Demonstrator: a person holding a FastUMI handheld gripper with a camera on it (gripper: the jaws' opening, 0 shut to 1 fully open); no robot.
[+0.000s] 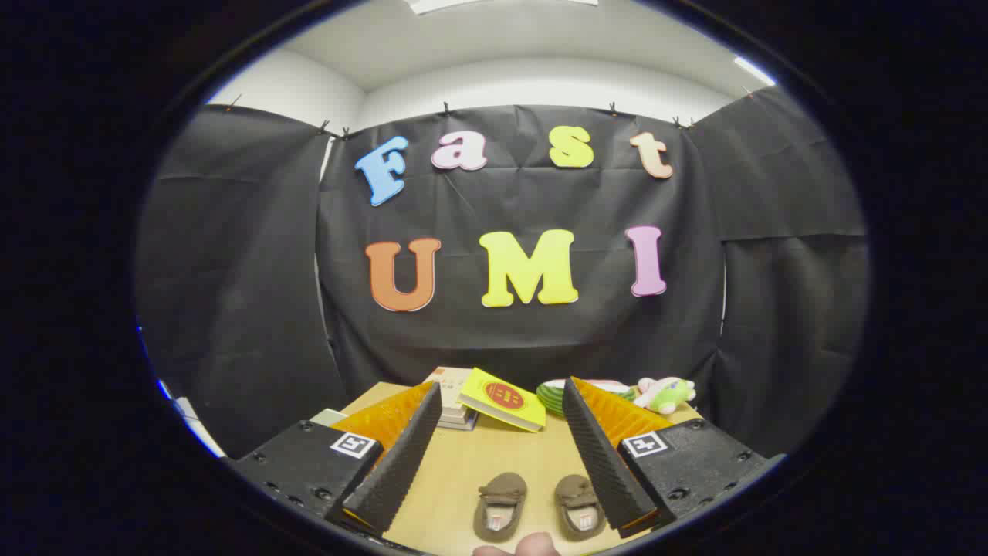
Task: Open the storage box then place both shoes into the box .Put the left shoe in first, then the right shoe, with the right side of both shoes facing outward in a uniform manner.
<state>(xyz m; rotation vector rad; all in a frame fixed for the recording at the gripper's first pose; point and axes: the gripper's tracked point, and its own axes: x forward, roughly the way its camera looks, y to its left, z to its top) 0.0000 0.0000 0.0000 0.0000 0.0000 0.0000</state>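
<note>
Gripper [502, 452] fingers apart, gripping nothing; shoes [540, 506] side by side between fingers; left and right hard to tell, so risk of wrong order.

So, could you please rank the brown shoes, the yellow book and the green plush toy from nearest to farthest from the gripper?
The gripper is open.
1. Brown shoes, side by side on the table between its fingers; too close to rank separately.
2. Yellow book, beyond the fingertips, leaning on a book stack.
3. Green plush toy, far right, by the wall.
</note>
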